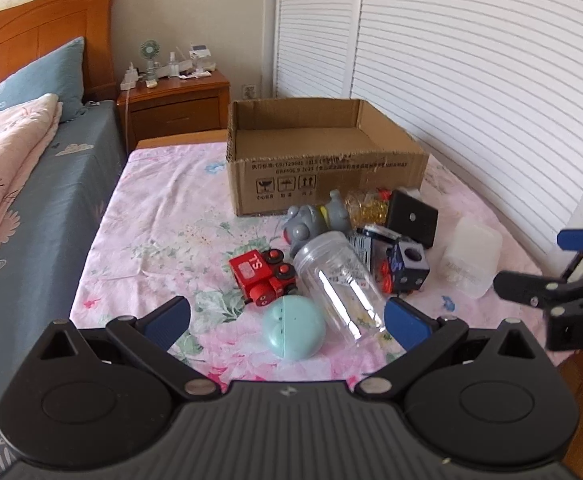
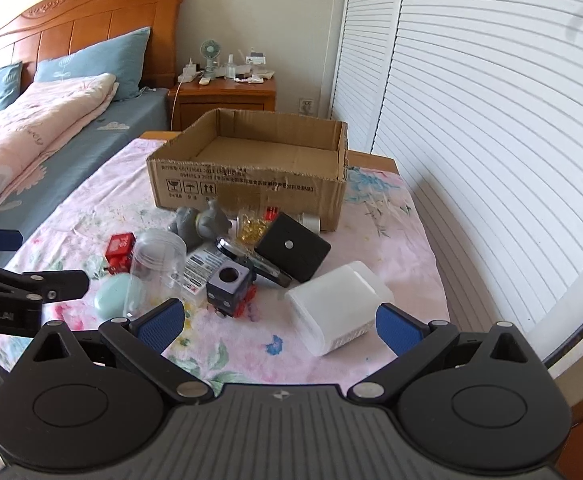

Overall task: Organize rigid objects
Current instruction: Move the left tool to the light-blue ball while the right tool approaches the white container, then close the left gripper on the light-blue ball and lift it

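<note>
Rigid objects lie clustered on the floral-covered counter (image 2: 403, 240) just before the empty cardboard box (image 2: 251, 184): clear jar (image 1: 339, 280), mint egg (image 1: 293, 328), white container (image 2: 339, 304). Left tongs (image 1: 287, 316) and right tongs (image 2: 279, 320) both released, grasping nothing.

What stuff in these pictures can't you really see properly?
- Gold beads bag: left wrist view, partly behind the grey toy and black box.
- Red train: right wrist view, mostly hidden behind the clear jar.
- Cardboard box print: too small to read in both views.
- Nightstand items: too small to identify, except a small fan.
- Left gripper: right wrist view, cut off by the left edge.
</note>
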Motion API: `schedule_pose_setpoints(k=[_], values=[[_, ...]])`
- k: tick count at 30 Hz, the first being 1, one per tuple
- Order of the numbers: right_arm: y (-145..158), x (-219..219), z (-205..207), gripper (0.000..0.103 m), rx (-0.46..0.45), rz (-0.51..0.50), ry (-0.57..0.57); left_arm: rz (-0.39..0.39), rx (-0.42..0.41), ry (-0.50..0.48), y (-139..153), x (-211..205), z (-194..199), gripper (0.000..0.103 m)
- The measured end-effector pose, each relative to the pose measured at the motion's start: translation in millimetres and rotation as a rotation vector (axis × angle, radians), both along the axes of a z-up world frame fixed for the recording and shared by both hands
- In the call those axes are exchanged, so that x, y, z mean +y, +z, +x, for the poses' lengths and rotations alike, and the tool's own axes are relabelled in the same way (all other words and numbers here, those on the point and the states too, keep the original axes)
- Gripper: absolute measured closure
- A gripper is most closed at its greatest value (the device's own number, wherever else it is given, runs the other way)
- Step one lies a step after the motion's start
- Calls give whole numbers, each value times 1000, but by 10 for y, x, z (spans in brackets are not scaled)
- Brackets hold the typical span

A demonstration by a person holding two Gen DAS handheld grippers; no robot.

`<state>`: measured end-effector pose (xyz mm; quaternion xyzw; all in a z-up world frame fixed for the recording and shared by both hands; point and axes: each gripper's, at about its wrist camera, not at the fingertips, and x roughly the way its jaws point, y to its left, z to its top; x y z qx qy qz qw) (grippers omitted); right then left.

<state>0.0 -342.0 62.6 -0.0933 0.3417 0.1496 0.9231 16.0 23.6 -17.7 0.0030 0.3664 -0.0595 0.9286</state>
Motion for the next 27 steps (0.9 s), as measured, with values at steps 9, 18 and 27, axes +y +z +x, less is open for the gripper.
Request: schedule_pose_setpoints(k=[9, 18, 27], values=[[-298, -149, 147, 0, 43, -8, 24, 36, 62, -55, -345, 28, 135, 1], [-461, -282, 268, 0, 76, -3, 4, 48, 96, -48, -606, 37, 320, 1], [-507, -327, 331, 0, 83, 12, -5, 88, 75, -81, -694, -51, 387, 24]])
